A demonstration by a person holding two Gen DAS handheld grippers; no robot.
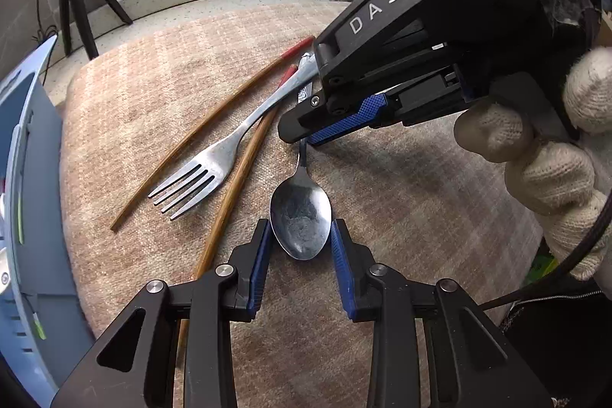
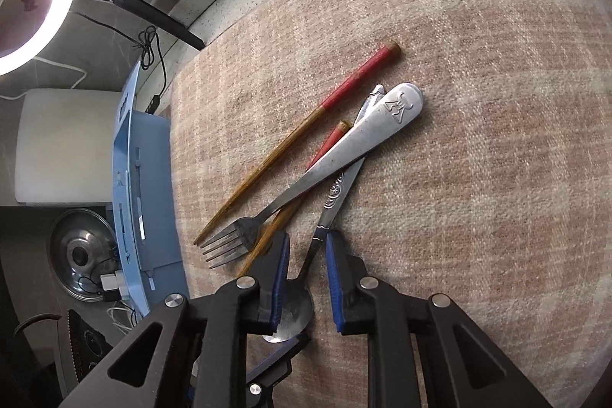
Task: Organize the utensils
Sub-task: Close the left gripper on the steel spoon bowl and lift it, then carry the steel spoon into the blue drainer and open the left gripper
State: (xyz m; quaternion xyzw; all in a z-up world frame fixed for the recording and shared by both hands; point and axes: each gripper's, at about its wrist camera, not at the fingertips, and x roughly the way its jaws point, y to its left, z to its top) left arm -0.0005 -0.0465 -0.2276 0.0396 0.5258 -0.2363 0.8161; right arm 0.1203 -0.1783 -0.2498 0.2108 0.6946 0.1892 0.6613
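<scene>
While the left claw (image 1: pixel 301 236) hugged the spoon (image 1: pixel 300 221) bowl, the right claw (image 1: pixel 306 139) pinched its stem narrowly, seemingly to free it from the fork (image 1: pixel 214 159).

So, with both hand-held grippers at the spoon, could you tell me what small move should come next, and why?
Probably lift the spoon a little, straight up. The left hand-held gripper brackets its bowl, and the right hand-held gripper appears closed on its handle. That handle runs under the fork, beside the chopsticks, so a gentle rise should free it without dragging them.
</scene>
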